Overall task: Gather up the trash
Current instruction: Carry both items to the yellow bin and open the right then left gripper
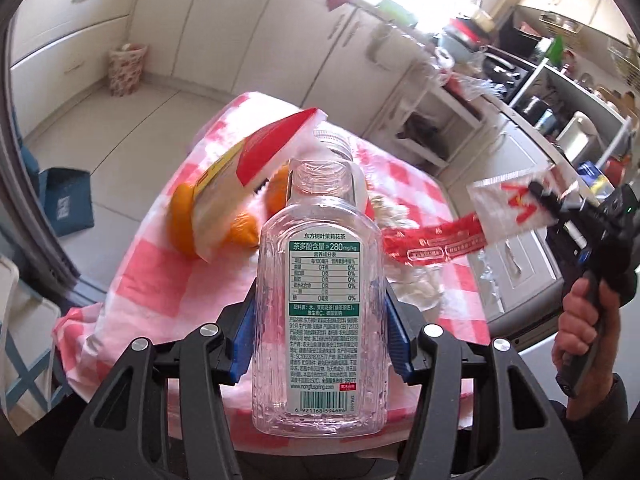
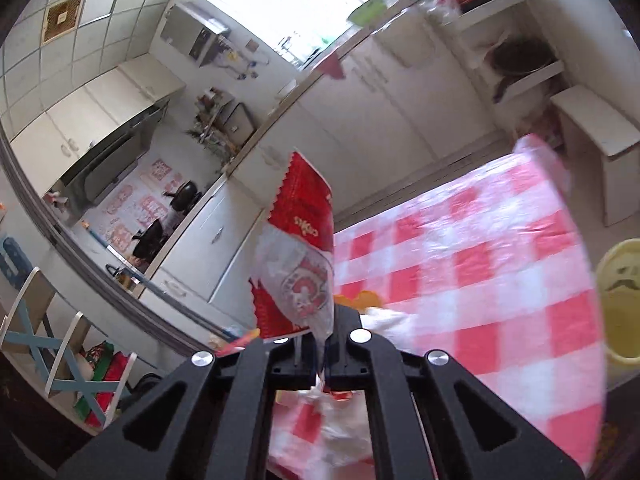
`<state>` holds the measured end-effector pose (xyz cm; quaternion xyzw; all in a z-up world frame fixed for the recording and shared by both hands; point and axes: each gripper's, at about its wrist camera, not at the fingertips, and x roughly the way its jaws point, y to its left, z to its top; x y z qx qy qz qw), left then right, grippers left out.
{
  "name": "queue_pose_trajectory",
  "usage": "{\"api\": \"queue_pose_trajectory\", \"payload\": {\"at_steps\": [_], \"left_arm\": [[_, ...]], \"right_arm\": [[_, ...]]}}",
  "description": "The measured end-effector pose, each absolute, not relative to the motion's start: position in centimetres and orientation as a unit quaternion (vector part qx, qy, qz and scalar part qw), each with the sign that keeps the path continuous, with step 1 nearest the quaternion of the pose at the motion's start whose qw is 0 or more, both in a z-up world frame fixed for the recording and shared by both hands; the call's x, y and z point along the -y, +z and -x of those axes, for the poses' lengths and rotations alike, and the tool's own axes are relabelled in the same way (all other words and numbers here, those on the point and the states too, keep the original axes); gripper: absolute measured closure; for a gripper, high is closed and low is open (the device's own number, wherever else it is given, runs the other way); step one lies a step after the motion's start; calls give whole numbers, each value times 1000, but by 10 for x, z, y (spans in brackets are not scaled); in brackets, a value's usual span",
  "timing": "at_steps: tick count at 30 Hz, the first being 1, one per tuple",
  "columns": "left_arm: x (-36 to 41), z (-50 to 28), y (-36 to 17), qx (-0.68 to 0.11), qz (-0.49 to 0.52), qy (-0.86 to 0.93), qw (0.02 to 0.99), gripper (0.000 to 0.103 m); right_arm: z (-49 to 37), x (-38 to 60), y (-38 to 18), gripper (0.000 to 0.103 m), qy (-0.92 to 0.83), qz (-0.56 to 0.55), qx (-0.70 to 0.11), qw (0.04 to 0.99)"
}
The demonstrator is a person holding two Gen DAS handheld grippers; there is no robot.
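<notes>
Left claw (image 1: 320, 320) of mine is half-spread and clamped on a clear, capless bottle (image 1: 320, 292), its blue pads (image 1: 245, 332) pressing both sides, held above the near edge of the checkered counter (image 1: 160, 280). My right claw (image 2: 320, 360) is pinched tight on a red-and-clear wrapper (image 2: 298, 256), lifted off beyond the counter's right edge.

A kitchen, brightly lit by a blown-out window (image 2: 280, 4) ahead of the right gripper. Cream flat-fronted cabinet doors (image 1: 224, 28) beyond the left gripper, above a pale tiled floor (image 1: 132, 128). Red-and-white checked plastic tablecloth (image 1: 160, 264) spread directly beneath. White open shelving unit (image 1: 432, 128) ahead to the right. White tiled ceiling (image 2: 108, 12) up left of the right gripper.
</notes>
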<state>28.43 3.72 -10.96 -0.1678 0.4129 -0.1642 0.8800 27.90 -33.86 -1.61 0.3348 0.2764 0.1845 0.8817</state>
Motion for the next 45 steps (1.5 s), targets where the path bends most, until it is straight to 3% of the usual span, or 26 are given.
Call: {"api": "queue_pose_trajectory", "payload": {"at_steps": [5,11,22,26,34,35,37,40,45], "left_arm": [[-14,-285,-103,-412,172,-222,866,51],[-2,-304,-120,-449,262,-261,813,51],[127,-312,-91,-455,172,-317,814,51],[182,-311,-102,-470,151,-340,800,51],[267,-325,-133,-500,121,-351,783,51],[278,-328,-137,-505,116,-349,781,51],[298,-337,-145,-512,110,-349,777,51],[328,-348,-156,-521,103,-343,775,51],[380,-367,-179,-545,98,-327,766,51]], "right_arm": [[-252,418,-49,100,108,-371,-268,882],[-240,483,-71,100,60,-431,-254,864],[-254,569,-102,100,-34,-434,-269,859],[-268,575,-111,100,-73,-384,-297,871],[-312,590,-190,99,-100,-346,-411,838],[-316,591,-201,95,-99,-347,-430,828],[-316,596,-212,55,-107,-357,-450,812],[-303,613,-194,49,-127,-372,-424,816],[-265,636,-124,37,-158,-412,-310,842]]}}
